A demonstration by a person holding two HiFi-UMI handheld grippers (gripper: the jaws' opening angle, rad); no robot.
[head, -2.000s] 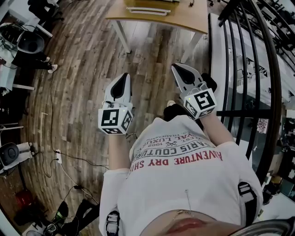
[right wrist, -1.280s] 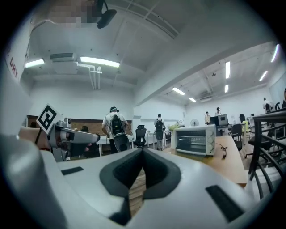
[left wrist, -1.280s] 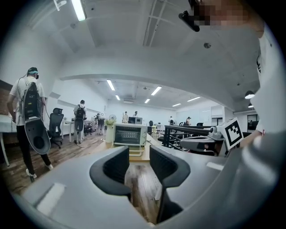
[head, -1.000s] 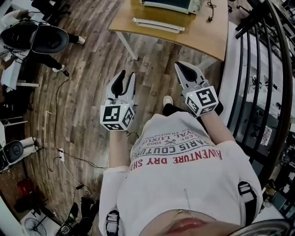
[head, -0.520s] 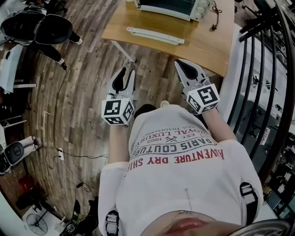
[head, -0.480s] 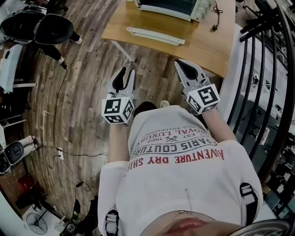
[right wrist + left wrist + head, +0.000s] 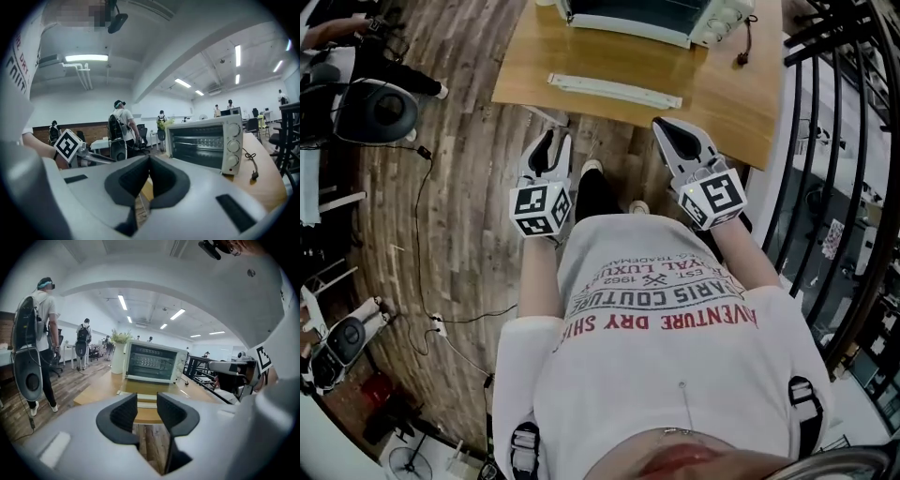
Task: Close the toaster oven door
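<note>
A white toaster oven (image 7: 649, 13) stands at the far side of a wooden table (image 7: 724, 97). Its glass door (image 7: 146, 389) hangs open and lies flat toward me, with the white handle bar (image 7: 614, 91) at its near edge. The oven (image 7: 152, 363) faces the left gripper view; its knobs (image 7: 232, 146) show in the right gripper view. My left gripper (image 7: 551, 148) hovers over the floor short of the table, open a little and empty. My right gripper (image 7: 668, 129) is shut and empty, with its tip near the table's front edge. Both are well apart from the door.
A black railing (image 7: 825, 141) runs along my right. The oven's cord and plug (image 7: 743, 52) lie on the table's right part. A person with a backpack (image 7: 35, 329) stands to the left. A cable (image 7: 417, 234) trails over the wood floor, and an office chair (image 7: 380, 111) stands at the left.
I have walked toward the table, so the oven and its open door are nearer and lower in the head view. Both grippers ride ahead of me, still empty.
</note>
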